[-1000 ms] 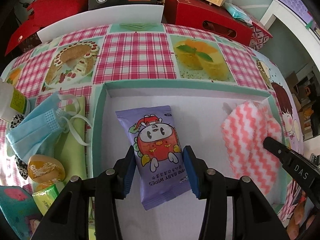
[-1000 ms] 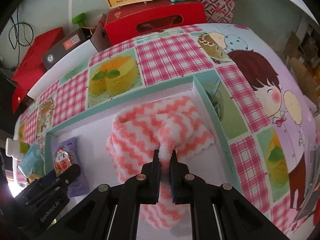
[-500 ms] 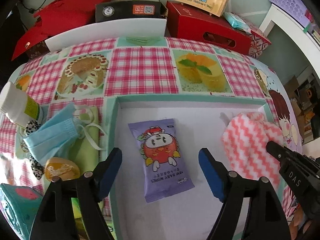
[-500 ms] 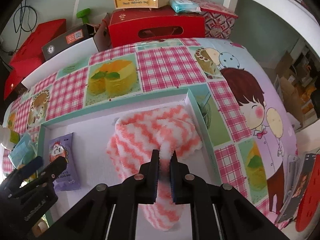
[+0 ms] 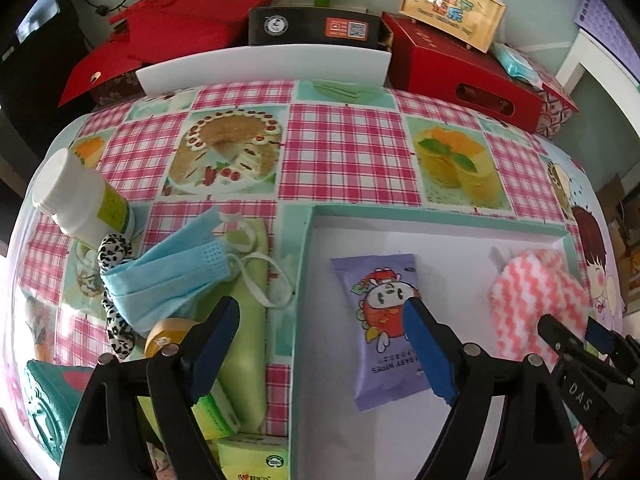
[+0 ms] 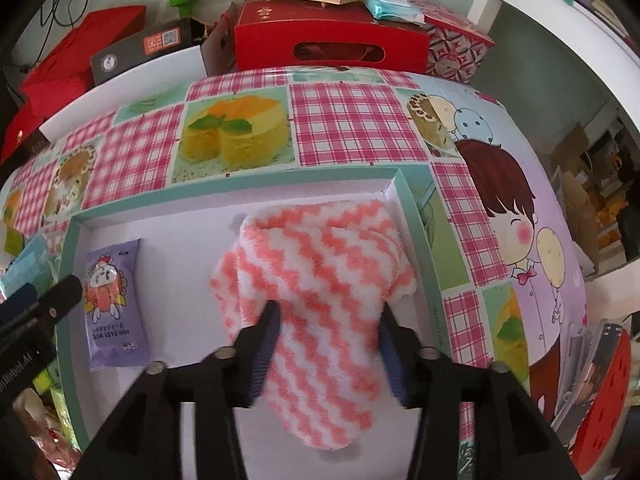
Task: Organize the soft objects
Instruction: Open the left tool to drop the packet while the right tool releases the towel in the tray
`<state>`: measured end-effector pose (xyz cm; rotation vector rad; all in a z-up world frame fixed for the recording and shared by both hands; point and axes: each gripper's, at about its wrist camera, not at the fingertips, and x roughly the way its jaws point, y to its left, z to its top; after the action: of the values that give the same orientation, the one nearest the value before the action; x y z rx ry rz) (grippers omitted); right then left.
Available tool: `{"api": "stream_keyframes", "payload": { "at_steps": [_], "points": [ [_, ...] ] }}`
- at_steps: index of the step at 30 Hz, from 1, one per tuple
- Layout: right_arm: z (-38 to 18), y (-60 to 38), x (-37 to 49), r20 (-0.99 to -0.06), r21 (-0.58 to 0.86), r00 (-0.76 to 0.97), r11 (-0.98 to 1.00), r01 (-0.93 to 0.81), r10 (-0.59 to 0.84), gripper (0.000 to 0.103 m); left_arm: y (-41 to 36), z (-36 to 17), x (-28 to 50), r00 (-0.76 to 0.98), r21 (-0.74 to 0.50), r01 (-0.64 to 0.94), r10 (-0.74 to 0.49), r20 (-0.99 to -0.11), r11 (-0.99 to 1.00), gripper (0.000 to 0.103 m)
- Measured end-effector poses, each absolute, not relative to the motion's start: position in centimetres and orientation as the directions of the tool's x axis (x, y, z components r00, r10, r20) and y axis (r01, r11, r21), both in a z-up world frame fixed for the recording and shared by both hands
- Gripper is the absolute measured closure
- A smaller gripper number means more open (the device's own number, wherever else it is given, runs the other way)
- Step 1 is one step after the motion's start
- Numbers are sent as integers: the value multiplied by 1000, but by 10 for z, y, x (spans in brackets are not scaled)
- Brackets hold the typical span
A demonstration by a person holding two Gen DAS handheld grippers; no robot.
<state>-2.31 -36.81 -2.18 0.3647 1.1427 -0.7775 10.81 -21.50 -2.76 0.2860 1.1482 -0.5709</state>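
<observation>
Both grippers are letting go now — the left gripper (image 5: 320,338) has just been spreading, nothing between its jaws, baby wipes pack (image 5: 382,324) lying flat in the tray (image 5: 440,216). The right gripper (image 6: 328,344) has just been opening too — striped cloth (image 6: 320,280) is sitting loose between them, at the tray's right end.

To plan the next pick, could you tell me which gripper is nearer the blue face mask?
Left. The left gripper hangs beside the face mask; the right gripper straddles the towel.

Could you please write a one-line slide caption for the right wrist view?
Right gripper, just opened, straddles the pink-and-white cloth lying in the tray beside a wipes packet.
</observation>
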Motion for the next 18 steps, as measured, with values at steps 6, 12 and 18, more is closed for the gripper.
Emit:
{"api": "stream_keyframes", "payload": {
  "at_steps": [6, 12, 18],
  "points": [
    [-19, -362, -19, -904, -144, 198, 705, 694, -379, 31, -211, -30, 112, 283, -76, 545, -268, -921, 835, 19],
    [-15, -357, -15, -892, -163, 210, 720, 675, -399, 18, -210, -31, 115, 284, -78, 535, -266, -921, 841, 19],
    [-6, -354, -16, -875, -153, 249, 724, 673, -416, 0, -206, -29, 118, 296, -86, 518, -273, -915, 851, 17]
  ]
}}
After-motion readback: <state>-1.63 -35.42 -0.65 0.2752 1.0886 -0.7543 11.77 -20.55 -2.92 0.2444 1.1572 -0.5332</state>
